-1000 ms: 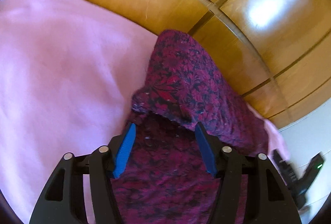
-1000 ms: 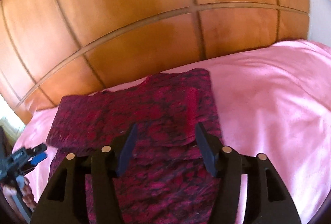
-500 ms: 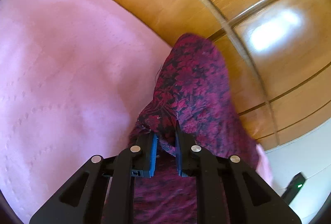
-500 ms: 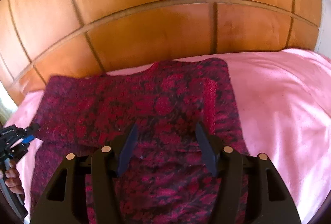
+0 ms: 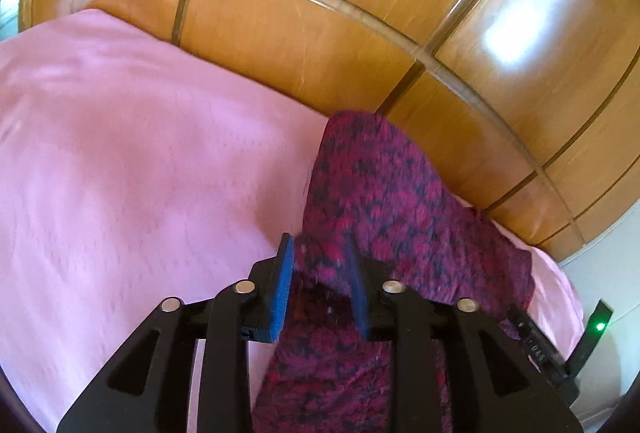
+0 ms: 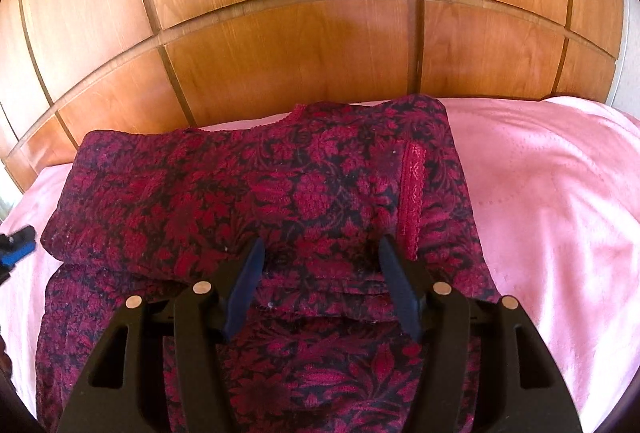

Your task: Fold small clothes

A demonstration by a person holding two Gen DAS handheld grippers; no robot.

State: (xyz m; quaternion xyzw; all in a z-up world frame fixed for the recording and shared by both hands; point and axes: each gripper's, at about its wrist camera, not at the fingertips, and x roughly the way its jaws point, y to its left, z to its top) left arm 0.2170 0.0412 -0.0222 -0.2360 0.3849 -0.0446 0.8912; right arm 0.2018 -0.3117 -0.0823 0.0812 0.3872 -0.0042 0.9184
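Dark red floral garment flat on pink bedcover, sleeves apparently folded in, neckline toward headboard.

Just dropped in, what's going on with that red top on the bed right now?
A person with a claw in each hand is folding a dark red floral top on a pink bedspread. The left claw has just been opening, with the top's edge between its jaws but not pinched. The right claw hovers open above the folded-over part.

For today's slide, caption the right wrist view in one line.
Open right tongs hover over a red floral garment on a pink bedcover.
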